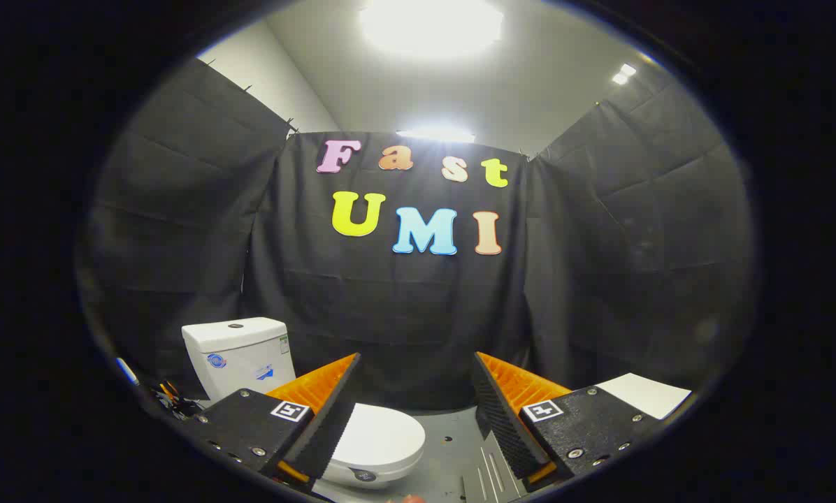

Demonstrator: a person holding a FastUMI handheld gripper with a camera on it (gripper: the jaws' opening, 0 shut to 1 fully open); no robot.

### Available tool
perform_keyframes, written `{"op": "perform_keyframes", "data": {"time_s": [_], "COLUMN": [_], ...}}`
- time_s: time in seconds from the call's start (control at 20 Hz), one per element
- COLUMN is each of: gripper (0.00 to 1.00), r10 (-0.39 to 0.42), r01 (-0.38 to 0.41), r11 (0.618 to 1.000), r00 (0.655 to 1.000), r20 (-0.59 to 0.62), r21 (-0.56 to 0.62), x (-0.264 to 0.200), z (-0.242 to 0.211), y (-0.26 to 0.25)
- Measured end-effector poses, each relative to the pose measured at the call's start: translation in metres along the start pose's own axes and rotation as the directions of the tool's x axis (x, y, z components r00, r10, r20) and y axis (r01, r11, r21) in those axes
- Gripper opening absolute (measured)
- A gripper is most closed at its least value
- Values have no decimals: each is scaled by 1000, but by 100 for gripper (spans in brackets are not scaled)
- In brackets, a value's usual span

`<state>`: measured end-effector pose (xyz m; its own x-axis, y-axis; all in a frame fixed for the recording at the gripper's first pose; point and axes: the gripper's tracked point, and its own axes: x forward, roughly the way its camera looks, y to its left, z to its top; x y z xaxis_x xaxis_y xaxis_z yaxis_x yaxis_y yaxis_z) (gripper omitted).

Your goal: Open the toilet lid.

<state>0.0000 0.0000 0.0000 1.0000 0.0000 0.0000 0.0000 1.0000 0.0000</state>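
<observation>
Spread wide and holding nothing, the gripper (414,409) hangs above the toilet lid (379,436), which lies closed beside the left finger. It looks smooth, stiff plastic, probably light; best hooked under its front rim.

One toilet (299,398), with one closed toilet lid (379,436) and one cistern (240,356) (a single button on its top). One gripper (414,412), two fingers (323,412) spread wide apart, nothing between them. One white sheet (645,392) at the floor's far right edge. One tangle of wires (170,399) beside the cistern. Two ceiling lights (428,24).
</observation>
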Motion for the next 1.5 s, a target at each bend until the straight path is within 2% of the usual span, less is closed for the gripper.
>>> {"op": "perform_keyframes", "data": {"time_s": [1.1,1.5], "gripper": [95,95], "r10": [-17,3], "r01": [17,-3], "r11": [1000,996], "r00": [1000,1000], "r20": [16,1], "r21": [-4,94], "x": [1,6], "z": [1,-13], "y": [-10,-7]}}
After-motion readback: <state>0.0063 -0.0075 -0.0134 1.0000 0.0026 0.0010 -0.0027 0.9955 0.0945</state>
